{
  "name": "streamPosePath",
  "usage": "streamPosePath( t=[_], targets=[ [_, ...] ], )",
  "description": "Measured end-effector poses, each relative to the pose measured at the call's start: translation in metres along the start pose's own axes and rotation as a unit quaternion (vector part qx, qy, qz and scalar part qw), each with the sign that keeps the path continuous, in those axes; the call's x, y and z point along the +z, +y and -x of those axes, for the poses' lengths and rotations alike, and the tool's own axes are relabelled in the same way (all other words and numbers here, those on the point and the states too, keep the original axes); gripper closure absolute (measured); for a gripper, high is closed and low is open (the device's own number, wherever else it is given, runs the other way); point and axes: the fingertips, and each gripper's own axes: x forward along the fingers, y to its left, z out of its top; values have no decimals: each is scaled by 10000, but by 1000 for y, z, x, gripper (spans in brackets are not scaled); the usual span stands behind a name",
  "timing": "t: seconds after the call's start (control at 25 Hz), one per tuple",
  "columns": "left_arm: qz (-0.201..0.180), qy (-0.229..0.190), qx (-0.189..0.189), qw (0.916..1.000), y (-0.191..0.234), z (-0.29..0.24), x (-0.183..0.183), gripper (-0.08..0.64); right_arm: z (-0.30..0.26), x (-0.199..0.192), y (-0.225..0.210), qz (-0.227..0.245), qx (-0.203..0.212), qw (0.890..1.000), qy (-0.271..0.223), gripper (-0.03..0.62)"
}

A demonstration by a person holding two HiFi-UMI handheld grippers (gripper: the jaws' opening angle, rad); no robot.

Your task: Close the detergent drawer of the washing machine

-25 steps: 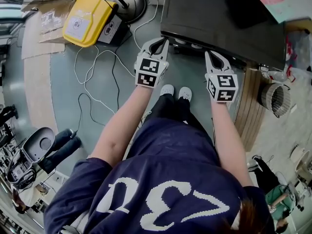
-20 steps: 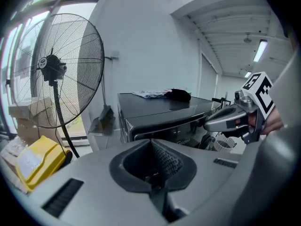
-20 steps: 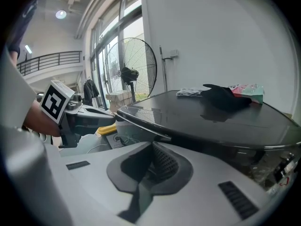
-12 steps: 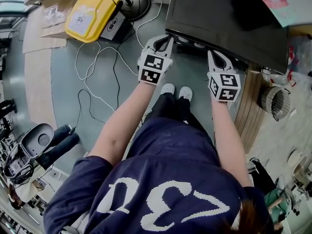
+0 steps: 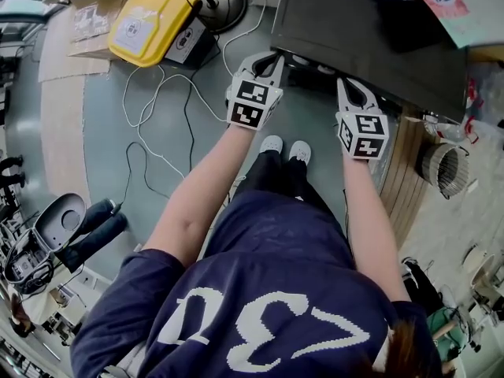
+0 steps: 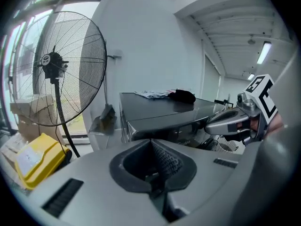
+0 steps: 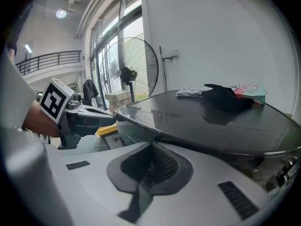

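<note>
Left gripper (image 5: 270, 60) and right gripper (image 5: 345, 85), jaws together and empty, hover at the washing machine (image 5: 354, 30) front, likely poised to push.

A fan (image 6: 52, 60) stands left of the washing machine (image 6: 157, 108).

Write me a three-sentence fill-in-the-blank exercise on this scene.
The jaws of the left gripper and right gripper are both ____. The case on the floor is ____ in colour. The black cloth lies on ____ of the washing machine.
Missing: shut; yellow; top.
</note>
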Motion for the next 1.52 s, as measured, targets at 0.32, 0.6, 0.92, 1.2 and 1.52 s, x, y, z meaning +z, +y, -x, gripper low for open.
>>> streamPosePath(
  t=[0.32,0.6,0.92,1.2,1.52],
  targets=[
    [-28,-71,85,9999,0,0,2,541,6,8,-3,-13,-71,9998,-170,575],
    [-107,-406,144,9990,-5,28,24,540,42,40,-4,53,-53,9976,-691,577],
    [3,-1030,164,9945,-21,86,79,540,110,99,3,216,-46,9886,-1486,577],
    [16,-1612,296,9865,-32,136,128,540,173,154,11,252,-82,9752,-2197,577],
    [-4,-2001,292,9793,-42,180,175,540,223,194,24,530,-138,9609,-2715,578]
  ],
)
